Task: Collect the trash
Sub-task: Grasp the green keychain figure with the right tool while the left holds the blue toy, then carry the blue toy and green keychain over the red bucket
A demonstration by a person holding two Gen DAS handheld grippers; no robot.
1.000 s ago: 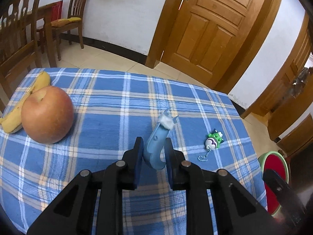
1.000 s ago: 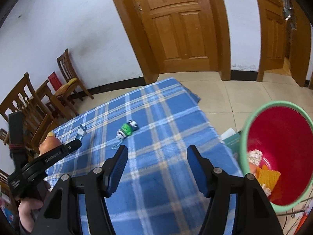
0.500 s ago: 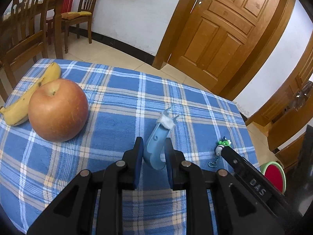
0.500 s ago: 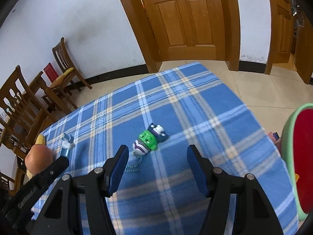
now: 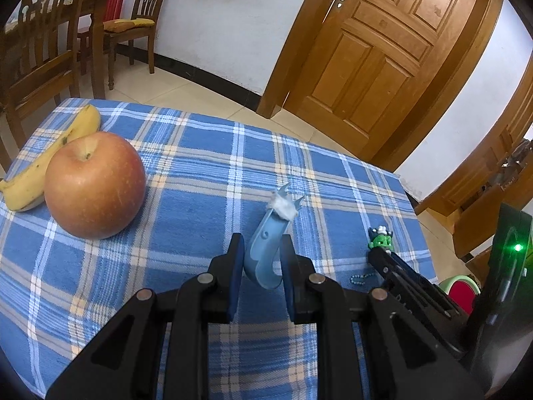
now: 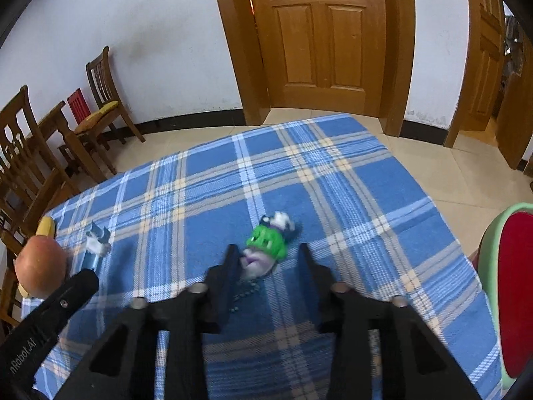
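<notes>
Checked table: left claw pinches blue scrap; right claw spread around green toy.

both wrist views look low and close across the blue plaid tablecloth toward the wooden panelled door; both show the round red apple.
</notes>
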